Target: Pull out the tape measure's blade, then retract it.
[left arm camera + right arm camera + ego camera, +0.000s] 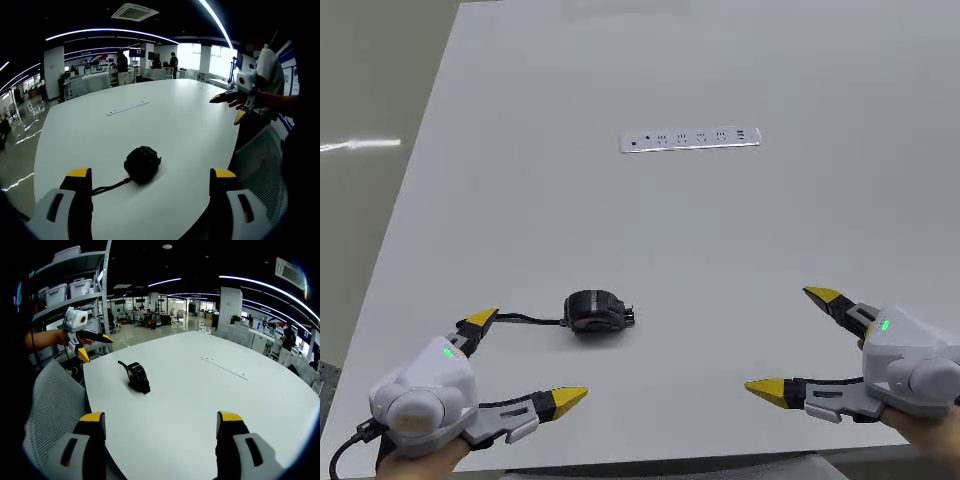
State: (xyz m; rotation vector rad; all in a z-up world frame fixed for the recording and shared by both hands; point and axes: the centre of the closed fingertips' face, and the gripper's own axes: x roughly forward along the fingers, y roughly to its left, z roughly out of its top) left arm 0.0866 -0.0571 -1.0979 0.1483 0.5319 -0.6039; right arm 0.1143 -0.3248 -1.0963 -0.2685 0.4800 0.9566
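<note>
The compact black round-cased tape measure (595, 312) lies on the wide white matte tabletop (720, 230), in the near part of it and left of centre in the head view, touched by neither gripper. A thin black wrist strap (528, 320) trails flat from its case toward the left, ending close to the upper jaw of the left gripper (530, 356), a white-bodied tool with black jaws capped in yellow. That gripper is held just above the near edge of the table, below and left of the tape measure, its jaws spread wide apart with nothing between them; in the left gripper view the tape measure sits ahead, between the two yellow tips. The right gripper (786, 339), of the same white, black and yellow build, is held well off to the right, also near the front edge, with its jaws likewise wide apart and bare. Each tool is gripped from below by a hand at the bottom of the head view. Farther back, a long, narrow silver socket strip (689, 139) lies flush in the table. In the right gripper view a grey mesh chair back (55, 405) stands by the table's edge.
</note>
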